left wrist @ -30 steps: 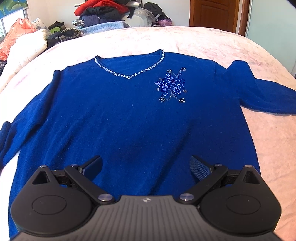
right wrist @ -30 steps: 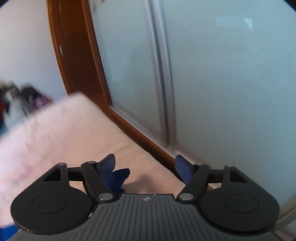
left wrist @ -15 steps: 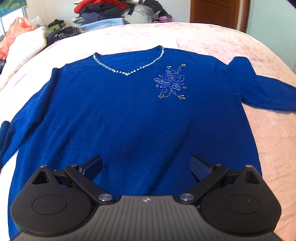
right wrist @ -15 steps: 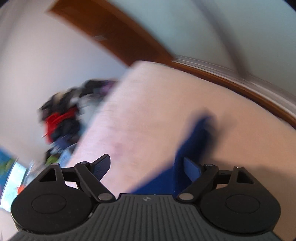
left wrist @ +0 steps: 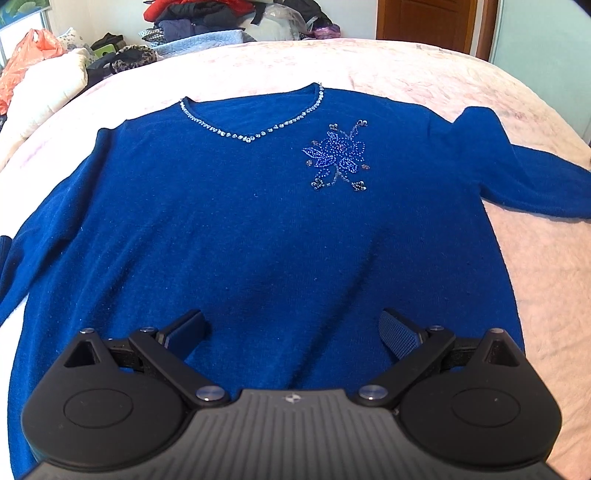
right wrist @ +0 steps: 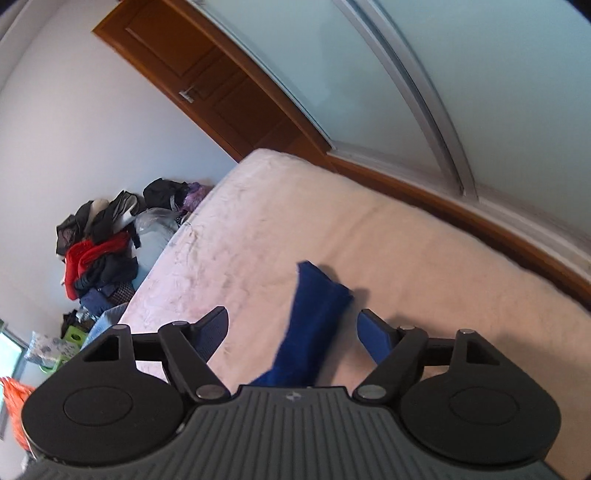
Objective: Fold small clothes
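A royal-blue sweater (left wrist: 258, 229) with a beaded V-neck and a beaded flower on the chest lies flat, front up, on the pink bedspread (left wrist: 388, 62). My left gripper (left wrist: 291, 325) hovers open over its lower hem, nothing between the fingers. In the right wrist view the end of one blue sleeve (right wrist: 314, 317) lies on the bed between the fingers of my right gripper (right wrist: 291, 328). Its jaws are closing, and the pads stand clear of the sleeve on both sides.
A heap of clothes (left wrist: 221, 22) is piled beyond the bed's far edge, with an orange bag (left wrist: 22, 62) and white bedding at the left. A wooden door (right wrist: 207, 81) and frosted sliding panels (right wrist: 443, 74) stand along the right side of the bed.
The right gripper swung from facing the sliding panels down over the sleeve end, rolling as it went. The left gripper stayed over the hem.
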Available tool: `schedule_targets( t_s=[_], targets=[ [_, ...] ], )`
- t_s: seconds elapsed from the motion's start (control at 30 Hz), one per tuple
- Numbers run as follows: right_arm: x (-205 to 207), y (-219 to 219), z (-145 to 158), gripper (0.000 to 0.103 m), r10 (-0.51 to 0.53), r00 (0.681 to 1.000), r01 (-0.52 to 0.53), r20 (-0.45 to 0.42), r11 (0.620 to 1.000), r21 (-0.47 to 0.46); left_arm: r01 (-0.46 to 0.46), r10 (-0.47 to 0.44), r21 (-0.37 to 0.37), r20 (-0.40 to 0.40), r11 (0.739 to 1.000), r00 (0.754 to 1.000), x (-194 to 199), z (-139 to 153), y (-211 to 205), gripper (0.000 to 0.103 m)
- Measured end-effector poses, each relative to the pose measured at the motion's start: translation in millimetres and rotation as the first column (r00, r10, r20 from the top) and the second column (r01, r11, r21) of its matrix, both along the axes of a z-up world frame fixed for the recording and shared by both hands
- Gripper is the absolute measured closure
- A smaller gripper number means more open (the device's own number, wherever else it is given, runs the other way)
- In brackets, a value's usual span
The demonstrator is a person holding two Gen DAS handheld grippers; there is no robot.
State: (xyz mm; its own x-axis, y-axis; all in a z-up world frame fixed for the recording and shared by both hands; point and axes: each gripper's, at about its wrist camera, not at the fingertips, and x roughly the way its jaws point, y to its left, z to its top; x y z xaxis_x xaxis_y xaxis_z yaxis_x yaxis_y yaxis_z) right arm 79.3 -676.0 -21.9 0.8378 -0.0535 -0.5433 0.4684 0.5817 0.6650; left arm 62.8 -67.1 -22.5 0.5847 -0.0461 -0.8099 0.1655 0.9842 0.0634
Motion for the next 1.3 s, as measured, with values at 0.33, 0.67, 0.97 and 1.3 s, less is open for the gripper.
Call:
schedule_targets(
  t_s=[0.33,0.67,0.97,1.3],
  targets=[
    [10,-4,-21,0.093,-0.144,0.990,0.144,-0.011,0.989,0.023,-0.013,0.013,-0.001,-0.012,1.000,1.000,2,-1,2,0.002],
    [-82,3,13,0.093,-0.259,0.966,0.258,0.009,0.956,-0.143,-0.008,0.008,-0.011,-0.013,1.000,1.000,3,-2,1,0.002],
    [-103,0,-31,0.042,-0.255,0.966,0.251,0.037,0.964,0.081,-0.022,0.022,-0.018,0.009,1.000,1.000,-1,4,6,0.002],
    [-65,10,-44,0.089,-0.312,0.949,0.314,0.042,0.946,-0.078,-0.018,0.019,-0.011,0.021,1.000,1.000,-3,8,7,0.002]
  ],
)
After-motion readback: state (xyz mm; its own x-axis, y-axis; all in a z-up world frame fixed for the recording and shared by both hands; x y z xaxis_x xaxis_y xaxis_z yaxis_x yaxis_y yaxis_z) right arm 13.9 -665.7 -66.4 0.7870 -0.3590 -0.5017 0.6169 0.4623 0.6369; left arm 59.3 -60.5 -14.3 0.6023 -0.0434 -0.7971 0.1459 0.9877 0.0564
